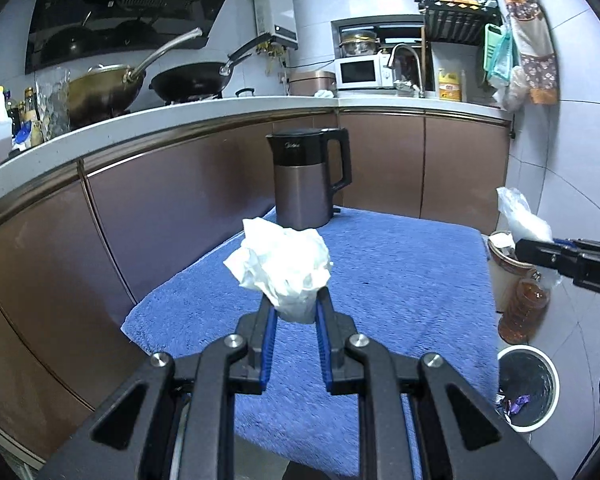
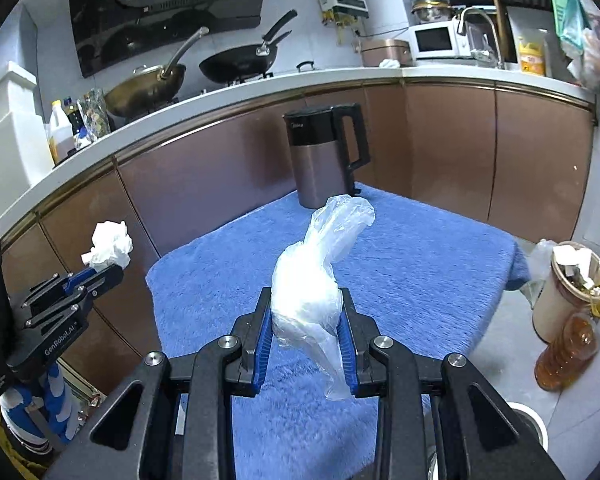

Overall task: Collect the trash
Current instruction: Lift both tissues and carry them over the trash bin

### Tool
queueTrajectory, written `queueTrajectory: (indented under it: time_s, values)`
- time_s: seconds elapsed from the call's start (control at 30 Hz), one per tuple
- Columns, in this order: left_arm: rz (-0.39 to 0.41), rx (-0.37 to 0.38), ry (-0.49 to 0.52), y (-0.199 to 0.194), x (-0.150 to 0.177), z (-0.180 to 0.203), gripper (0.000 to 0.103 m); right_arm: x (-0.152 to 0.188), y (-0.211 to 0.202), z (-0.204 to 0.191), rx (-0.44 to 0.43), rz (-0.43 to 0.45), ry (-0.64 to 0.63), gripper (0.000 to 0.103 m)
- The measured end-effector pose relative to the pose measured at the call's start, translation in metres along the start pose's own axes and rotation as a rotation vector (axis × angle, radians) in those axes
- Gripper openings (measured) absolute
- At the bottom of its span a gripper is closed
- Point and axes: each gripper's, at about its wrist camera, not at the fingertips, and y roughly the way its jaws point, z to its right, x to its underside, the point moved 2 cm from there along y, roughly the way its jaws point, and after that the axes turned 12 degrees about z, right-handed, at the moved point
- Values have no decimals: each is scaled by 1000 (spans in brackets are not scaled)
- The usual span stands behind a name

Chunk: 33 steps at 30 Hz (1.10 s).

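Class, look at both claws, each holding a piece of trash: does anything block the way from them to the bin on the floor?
Nothing visible does. The left claw grips the crumpled tissue, the right claw the plastic bag, both above the blue towel. The bin stands open beside it.

A: Any lettering you can read?

B: "GenRobot.AI", white on black, along the body of the left gripper (image 2: pixel 114 270) in the right wrist view.

A: And the right gripper (image 1: pixel 524 252)?

B: In the left wrist view its body shows "DA" before the picture's edge cuts the word off.

A: The kettle (image 1: pixel 306 178)?

B: A faint brand word on its black upper band, too dim to read. The yellow bottle's (image 1: pixel 449 86) label is blurred too.
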Motion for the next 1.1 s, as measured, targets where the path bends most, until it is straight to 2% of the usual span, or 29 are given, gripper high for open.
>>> queueTrajectory:
  time_s: [0.33,0.57,0.83,1.1]
  values:
    - [53,9,21,-41,-9,18,17,-3,-55,8,22,58,6,30]
    - [78,41,58,-59,-16,46,17,2,-88,19,41,94,28,30]
    - [67,114,122,-53,-19,93,17,9,-119,62,128,134,72,30]
    - [14,199,194,-29,-12,146,18,29,-128,114,226,122,135,30]
